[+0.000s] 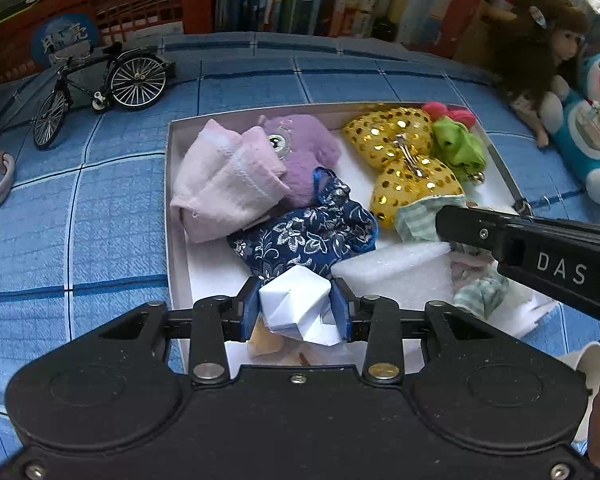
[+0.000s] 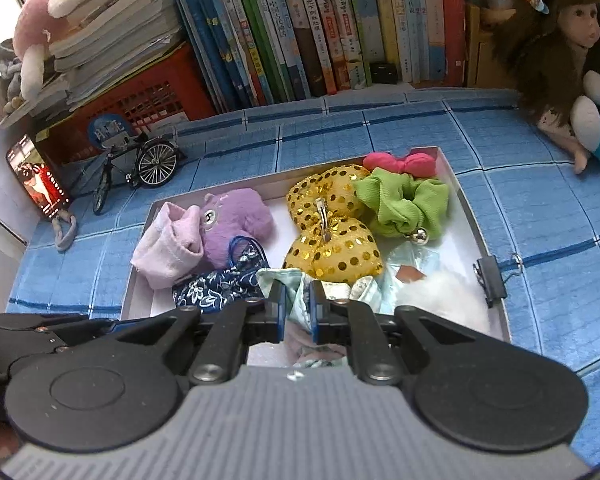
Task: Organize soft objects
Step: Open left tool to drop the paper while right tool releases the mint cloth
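Placing is under way: left tool [image 1: 296, 304] pinches a white paper piece [image 1: 296, 300] over the box's [image 1: 176, 216] near edge, right tool [image 2: 298, 312] clamps striped cloth [image 2: 300, 300]; next, lower and release.

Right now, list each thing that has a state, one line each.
left gripper: shut on the white folded paper
right gripper: shut on the striped mint cloth
white box: open, no lid on it
gold sequin bow: lying in the box, metal clip up
phone: screen lit, propped upright
binder clip: clamped on the box's right wall
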Tool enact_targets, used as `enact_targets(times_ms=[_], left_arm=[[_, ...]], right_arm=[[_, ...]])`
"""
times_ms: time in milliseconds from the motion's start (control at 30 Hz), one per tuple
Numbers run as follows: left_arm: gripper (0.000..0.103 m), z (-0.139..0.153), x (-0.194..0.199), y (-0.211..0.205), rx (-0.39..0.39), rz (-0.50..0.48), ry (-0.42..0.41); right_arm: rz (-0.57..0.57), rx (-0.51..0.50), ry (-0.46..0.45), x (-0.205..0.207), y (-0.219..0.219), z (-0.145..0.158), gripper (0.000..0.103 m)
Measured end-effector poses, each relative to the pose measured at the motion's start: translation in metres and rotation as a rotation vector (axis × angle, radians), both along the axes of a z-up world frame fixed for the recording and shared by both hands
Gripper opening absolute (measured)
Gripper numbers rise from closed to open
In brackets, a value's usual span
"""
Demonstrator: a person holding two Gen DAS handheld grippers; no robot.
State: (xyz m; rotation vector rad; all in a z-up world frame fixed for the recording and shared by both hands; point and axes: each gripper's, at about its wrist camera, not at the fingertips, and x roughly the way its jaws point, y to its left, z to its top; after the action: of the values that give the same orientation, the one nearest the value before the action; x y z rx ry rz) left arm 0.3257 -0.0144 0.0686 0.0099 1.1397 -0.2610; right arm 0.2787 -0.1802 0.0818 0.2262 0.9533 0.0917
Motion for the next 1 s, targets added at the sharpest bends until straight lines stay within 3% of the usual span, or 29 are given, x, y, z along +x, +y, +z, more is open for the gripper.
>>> enact_targets(times_ms=[300,533,667,1000], left_arm=[[0.041,0.0,0.003,0.0,0.006,0.023,0.003],[0.051,0.002,-0.003,0.0,0.017,0.029,-0.01],[0.054,0.009,-0.009,0.0,0.017,0.027,-0.033],[0.055,0.031,-0.032,0.002,0.005,0.045,-0.112]], right_arm=[[-0.015,-0.03,0.022,-0.001,-0.003,-0.01,0.017],[-0.01,-0.02,0.035,-0.006,-0.011,-0.016,0.024],[0.001,-0.031,0.044,-0.011,-0.012,-0.017,0.04],[0.011,-0.01,-0.037,-0.03,-0.019,0.003,0.058]])
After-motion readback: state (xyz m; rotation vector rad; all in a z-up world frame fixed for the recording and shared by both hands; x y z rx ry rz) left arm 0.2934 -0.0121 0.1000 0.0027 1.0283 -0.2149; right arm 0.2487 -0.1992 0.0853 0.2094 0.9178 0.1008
